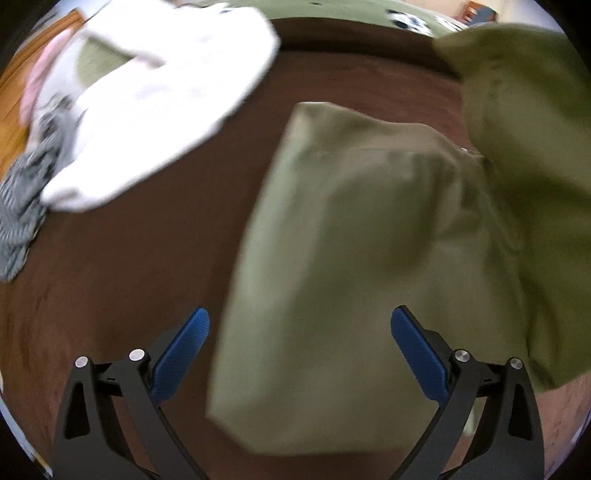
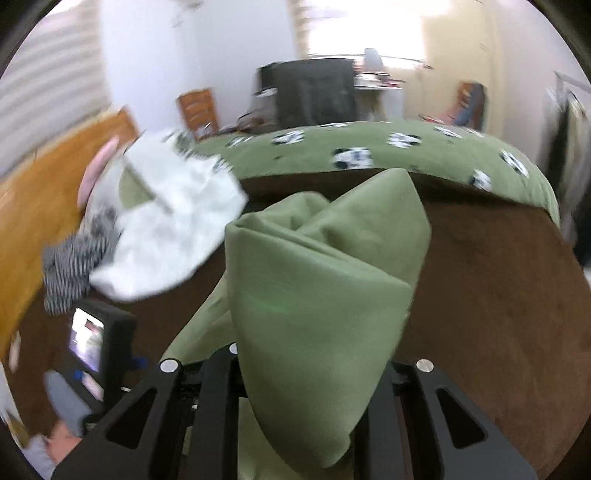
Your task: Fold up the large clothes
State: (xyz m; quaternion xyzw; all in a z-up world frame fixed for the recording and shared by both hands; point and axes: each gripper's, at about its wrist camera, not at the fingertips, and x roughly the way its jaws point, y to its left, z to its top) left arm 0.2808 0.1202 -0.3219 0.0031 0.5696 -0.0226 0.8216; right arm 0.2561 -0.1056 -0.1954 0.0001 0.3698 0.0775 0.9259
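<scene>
Two tools are showing, one in each wrist view. The left tool is standing with its two blue pads spread wide and nothing pressed between them; it is hanging above the green garment. The right tool is clamping a bunched fold of that same green garment, its black arms drawn close on either side of the cloth, and the fabric is rising out of the grip in a peaked heap that is hiding the fingertips.

One olive-green garment is lying on a brown blanket, partly flattened in the left wrist view, with a lifted portion hanging at the upper right. Three other cloth pieces are sitting together at the far left of the bed: one white garment, one grey striped piece just beside it and partly under it, and one pink piece at the white one's far edge.

The brown blanket is covering the near part of the bed. Beyond it a green bedspread printed with black-and-white figures is stretching across. A wooden headboard is running along the left side. In the room behind, one wooden chair, one dark cabinet and a bright window are showing against pale walls. At the lower left of the right wrist view, a small lit screen on the other device and a grey sleeve are coming into view. Both views are blurred.
</scene>
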